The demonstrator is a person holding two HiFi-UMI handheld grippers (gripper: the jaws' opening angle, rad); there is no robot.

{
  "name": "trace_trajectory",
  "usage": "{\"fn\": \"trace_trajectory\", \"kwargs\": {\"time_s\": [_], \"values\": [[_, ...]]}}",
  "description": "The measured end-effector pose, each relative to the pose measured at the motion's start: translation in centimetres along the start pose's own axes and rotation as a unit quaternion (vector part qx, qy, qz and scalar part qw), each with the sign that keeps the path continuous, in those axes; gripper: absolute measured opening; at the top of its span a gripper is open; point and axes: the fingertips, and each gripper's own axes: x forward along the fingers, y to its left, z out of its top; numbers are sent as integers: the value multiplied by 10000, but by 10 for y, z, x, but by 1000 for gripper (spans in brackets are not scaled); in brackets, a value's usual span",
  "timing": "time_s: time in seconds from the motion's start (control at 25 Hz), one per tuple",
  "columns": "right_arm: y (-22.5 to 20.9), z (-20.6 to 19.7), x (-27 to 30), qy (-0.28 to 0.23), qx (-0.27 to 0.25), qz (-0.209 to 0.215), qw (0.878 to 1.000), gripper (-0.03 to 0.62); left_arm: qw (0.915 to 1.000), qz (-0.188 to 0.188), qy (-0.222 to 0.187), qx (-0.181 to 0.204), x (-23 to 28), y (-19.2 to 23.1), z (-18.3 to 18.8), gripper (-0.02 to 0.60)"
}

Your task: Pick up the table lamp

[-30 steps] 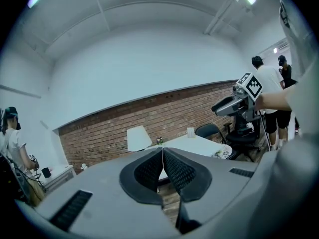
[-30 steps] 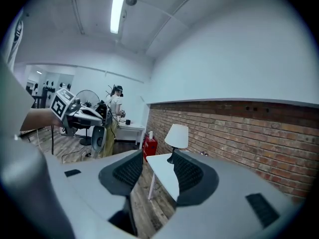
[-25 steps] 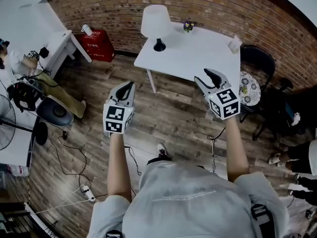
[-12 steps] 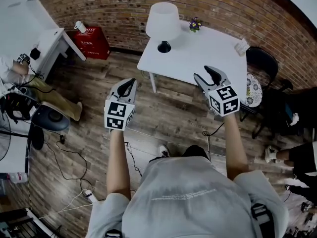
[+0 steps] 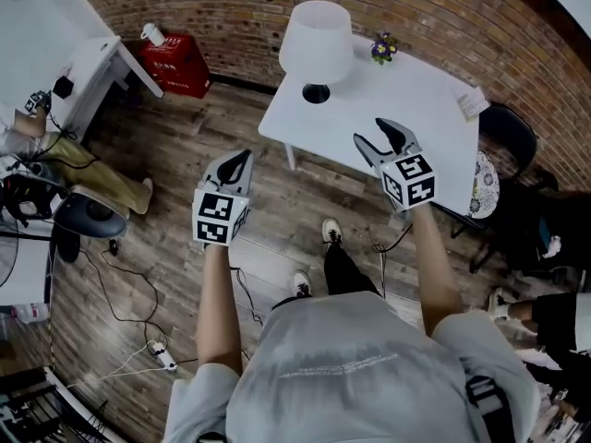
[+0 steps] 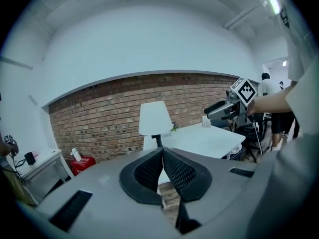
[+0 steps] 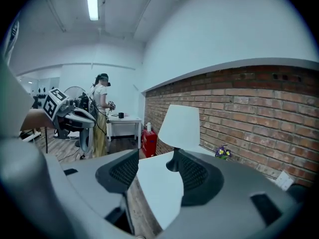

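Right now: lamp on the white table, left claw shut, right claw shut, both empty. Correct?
Not quite. The right claw is open: the right gripper view shows its jaws apart, with nothing between them. The rest holds: the lamp stands on the white table, the left claw is shut, and both are empty.

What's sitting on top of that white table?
A white lamp, small purple flowers and a small white item. The right claw covers part of the table.
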Motion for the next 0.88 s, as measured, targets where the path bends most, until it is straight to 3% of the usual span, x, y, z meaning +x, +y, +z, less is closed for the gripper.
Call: {"fn": "trace_trajectory", "kwargs": {"time_s": [0.2,0.4,0.88], "values": [[-40,-8,67,-168,-31,80,9998,248,9995,202,183,-159,43,30,-4,13],[-63,-30,133,61,-160,415,9990,251,9986,365,297,-248,84,47,-10,13],[-77,-82,234,221,-150,1015,9945,262,9947,564,657,-550,151,59,-34,13]]}}
